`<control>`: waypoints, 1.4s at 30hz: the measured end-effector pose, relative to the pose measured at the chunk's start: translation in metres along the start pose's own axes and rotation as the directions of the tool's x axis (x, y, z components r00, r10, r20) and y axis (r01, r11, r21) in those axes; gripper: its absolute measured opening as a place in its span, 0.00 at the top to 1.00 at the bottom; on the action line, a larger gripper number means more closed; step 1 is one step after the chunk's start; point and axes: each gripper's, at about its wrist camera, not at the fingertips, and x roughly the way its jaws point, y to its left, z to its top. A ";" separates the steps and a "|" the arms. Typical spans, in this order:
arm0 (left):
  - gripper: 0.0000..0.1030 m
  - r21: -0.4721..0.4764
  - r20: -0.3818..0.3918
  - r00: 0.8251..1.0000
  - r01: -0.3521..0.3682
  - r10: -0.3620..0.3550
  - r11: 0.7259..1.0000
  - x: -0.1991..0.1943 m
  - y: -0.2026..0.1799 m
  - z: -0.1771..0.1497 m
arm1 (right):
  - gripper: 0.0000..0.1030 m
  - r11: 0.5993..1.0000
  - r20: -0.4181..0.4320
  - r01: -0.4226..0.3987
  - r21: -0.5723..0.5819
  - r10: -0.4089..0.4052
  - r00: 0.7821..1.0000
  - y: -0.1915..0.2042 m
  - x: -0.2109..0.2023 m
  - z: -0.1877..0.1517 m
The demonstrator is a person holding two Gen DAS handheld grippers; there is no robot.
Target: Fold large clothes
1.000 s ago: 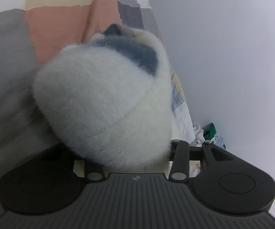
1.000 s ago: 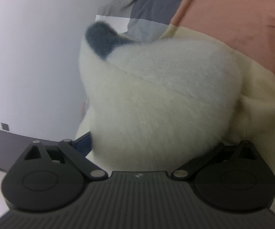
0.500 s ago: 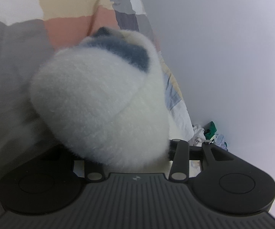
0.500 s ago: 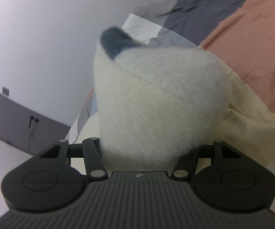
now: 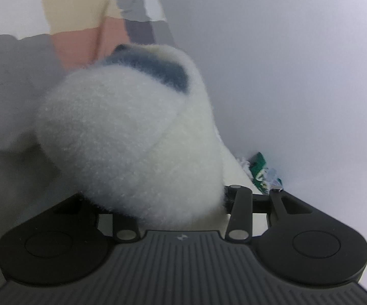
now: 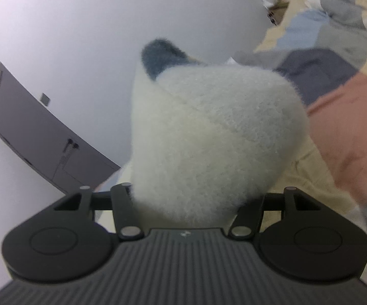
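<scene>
A fluffy white fleece garment (image 5: 122, 127) with a blue-grey patch (image 5: 158, 71) fills the middle of the left wrist view. My left gripper (image 5: 163, 188) is shut on a thick bunch of it, and the pile hides both fingers. The right wrist view shows the same fleece (image 6: 221, 117), with a blue-grey tip (image 6: 158, 56) at the top. My right gripper (image 6: 188, 193) is shut on another bunch, its fingers buried too. Both bunches hang above a patchwork bedspread (image 6: 349, 106).
The bedspread (image 5: 81, 45) has pink, cream and grey patches, with a grey cloth (image 5: 13, 76) lying at the left. A plain white wall is close by. Crumpled green and white items (image 5: 259, 170) lie at the bed's far end. A dark grey panel (image 6: 43, 132) stands left of the right gripper.
The right jaws narrowed onto the fleece, and that gripper rolled and rose, bringing the wall and dark panel into view. The left gripper rose with its bunch, its grip unchanged.
</scene>
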 end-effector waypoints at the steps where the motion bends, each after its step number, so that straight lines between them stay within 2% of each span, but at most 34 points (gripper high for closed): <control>1: 0.53 0.008 -0.004 1.000 0.011 -0.011 1.000 -0.001 -0.008 -0.002 | 0.41 1.000 0.008 -0.008 0.000 0.008 1.000 0.001 -0.004 0.005; 10: 0.53 0.088 -0.029 0.996 0.082 -0.080 0.993 0.025 -0.106 -0.019 | 0.41 0.999 0.097 -0.045 0.020 0.043 0.994 -0.004 -0.041 0.076; 17: 0.53 0.162 -0.109 0.985 0.152 -0.135 0.975 0.084 -0.175 -0.049 | 0.41 0.999 0.180 -0.037 0.039 0.029 0.983 -0.036 -0.074 0.133; 22: 0.53 0.176 -0.166 0.976 0.169 -0.140 0.970 0.141 -0.198 -0.080 | 0.41 0.998 0.226 -0.007 0.059 -0.006 0.974 -0.080 -0.084 0.163; 27: 0.53 0.188 -0.222 0.968 0.160 -0.117 0.969 0.199 -0.197 -0.109 | 0.41 0.991 0.231 0.043 0.127 -0.072 0.970 -0.133 -0.080 0.174; 32: 0.53 0.203 -0.254 0.965 0.123 -0.069 0.971 0.244 -0.172 -0.128 | 0.41 0.980 0.185 0.093 0.177 -0.126 0.975 -0.185 -0.059 0.167; 38: 0.53 0.229 -0.295 0.955 0.079 -0.008 0.970 0.270 -0.116 -0.135 | 0.41 0.966 0.102 0.119 0.228 -0.145 0.984 -0.237 -0.032 0.142; 42: 0.53 0.241 -0.311 0.948 0.020 0.058 0.970 0.276 -0.088 -0.141 | 0.41 0.937 0.041 0.166 0.307 -0.187 0.981 -0.266 -0.018 0.116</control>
